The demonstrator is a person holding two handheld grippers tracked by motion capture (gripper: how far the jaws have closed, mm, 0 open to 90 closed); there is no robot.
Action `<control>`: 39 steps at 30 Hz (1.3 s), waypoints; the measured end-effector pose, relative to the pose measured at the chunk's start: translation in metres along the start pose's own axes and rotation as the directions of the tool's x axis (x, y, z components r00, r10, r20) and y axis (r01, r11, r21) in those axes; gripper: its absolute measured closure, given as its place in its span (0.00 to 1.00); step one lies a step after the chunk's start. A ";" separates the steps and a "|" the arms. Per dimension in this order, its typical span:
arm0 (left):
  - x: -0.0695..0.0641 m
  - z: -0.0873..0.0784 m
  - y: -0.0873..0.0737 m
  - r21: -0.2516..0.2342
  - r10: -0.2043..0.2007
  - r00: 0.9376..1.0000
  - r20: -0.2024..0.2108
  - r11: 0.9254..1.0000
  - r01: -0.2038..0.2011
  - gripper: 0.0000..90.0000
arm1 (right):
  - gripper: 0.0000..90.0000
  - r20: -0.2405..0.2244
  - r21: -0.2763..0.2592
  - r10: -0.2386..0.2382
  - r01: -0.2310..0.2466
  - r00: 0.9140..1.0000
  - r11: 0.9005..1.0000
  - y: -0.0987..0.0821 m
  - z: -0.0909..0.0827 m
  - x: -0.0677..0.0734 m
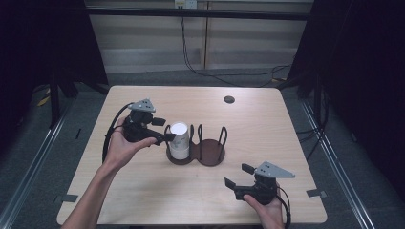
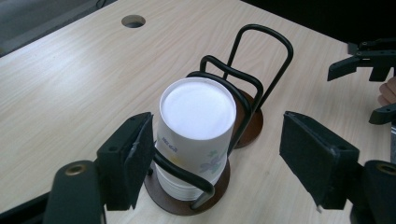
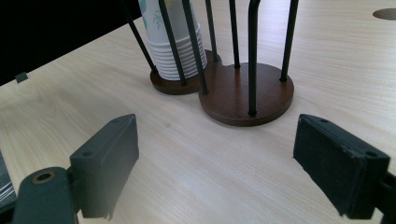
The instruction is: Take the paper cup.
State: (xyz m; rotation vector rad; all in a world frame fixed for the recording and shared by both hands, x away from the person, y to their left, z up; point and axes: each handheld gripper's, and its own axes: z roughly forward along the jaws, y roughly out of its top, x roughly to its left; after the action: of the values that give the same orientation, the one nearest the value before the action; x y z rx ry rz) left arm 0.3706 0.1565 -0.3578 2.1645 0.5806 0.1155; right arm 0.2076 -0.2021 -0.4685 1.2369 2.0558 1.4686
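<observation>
Left claw open beside the stacked paper cups

Left claw (image 2: 217, 163) stands open around the paper cup stack (image 2: 196, 135), pads not pressing; right claw (image 3: 231, 163) open, near the table's (image 1: 143, 191) near right corner. Cups sit upside down in the wire cup holder (image 1: 200, 148) mid-table: probably light, crushable, slippery; grip gently at mid-wall.

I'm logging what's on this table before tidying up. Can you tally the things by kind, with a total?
Cup holder, wire loops on a brown wooden base: 1
Stack of upside-down paper cups, standing in the holder's left ring: 1
Hand-held grippers, left and right: 2
Total: 4 things. How many cups are in the stack cannot be told.
</observation>
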 end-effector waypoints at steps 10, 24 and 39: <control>-0.002 0.012 0.019 0.072 0.042 0.999 -0.005 0.997 -0.041 0.32 | 0.15 0.005 -0.006 -0.005 0.005 1.000 1.000 0.001 -0.001 0.000; 0.003 0.041 0.031 0.249 0.064 0.998 -0.001 0.966 -0.062 0.28 | 0.16 -0.011 0.002 0.001 -0.001 1.000 1.000 0.000 0.000 0.000; 0.005 0.059 0.044 0.368 0.103 0.994 -0.030 0.926 -0.085 0.33 | 0.16 -0.022 0.003 0.005 -0.005 1.000 1.000 0.000 -0.001 0.001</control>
State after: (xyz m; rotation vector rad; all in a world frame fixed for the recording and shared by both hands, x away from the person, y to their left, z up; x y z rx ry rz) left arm 0.4077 0.0931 -0.3611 2.5613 0.5598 0.1198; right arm 0.2069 -0.2020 -0.4683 1.2339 2.0714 1.4882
